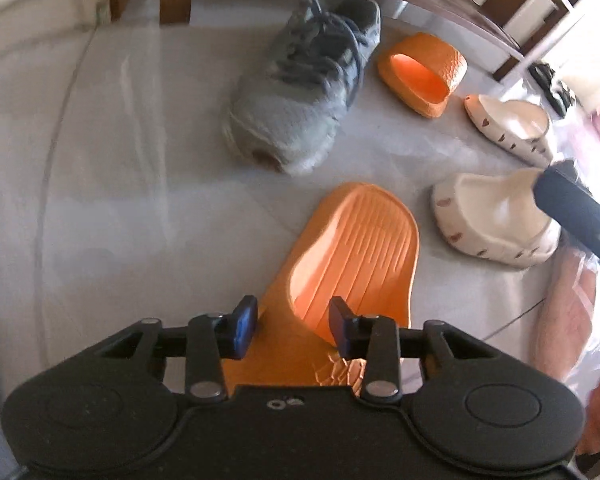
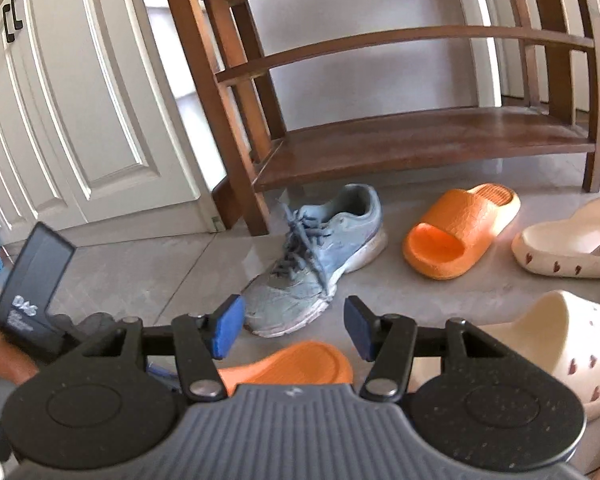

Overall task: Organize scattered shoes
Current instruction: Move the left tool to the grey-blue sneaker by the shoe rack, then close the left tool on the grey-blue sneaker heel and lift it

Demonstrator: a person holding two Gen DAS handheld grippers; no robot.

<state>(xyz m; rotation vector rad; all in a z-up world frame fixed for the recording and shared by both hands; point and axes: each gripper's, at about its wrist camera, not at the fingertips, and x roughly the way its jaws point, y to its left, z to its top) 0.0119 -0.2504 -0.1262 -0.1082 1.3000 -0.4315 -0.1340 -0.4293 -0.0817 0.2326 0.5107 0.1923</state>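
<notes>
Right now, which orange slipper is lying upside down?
The near orange slipper, between the left hand-held gripper's fingers, shows its ribbed sole; the far orange slipper sits upright.

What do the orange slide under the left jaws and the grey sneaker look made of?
Orange slide: looks like moulded foam or rubber, matte, with ridged grooves on its sole. Grey sneaker: seemingly knit mesh upper, worn and fuzzy at the toe, fabric laces, white rubbery sole.

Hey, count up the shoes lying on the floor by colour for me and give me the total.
Orange slides: 2 (near one, far one)
Cream slides with heart prints: 2 (near one, far one)
Grey-blue sneaker: 1
Total: 5 shoes on the floor; none is on the wooden rack yet.
</notes>
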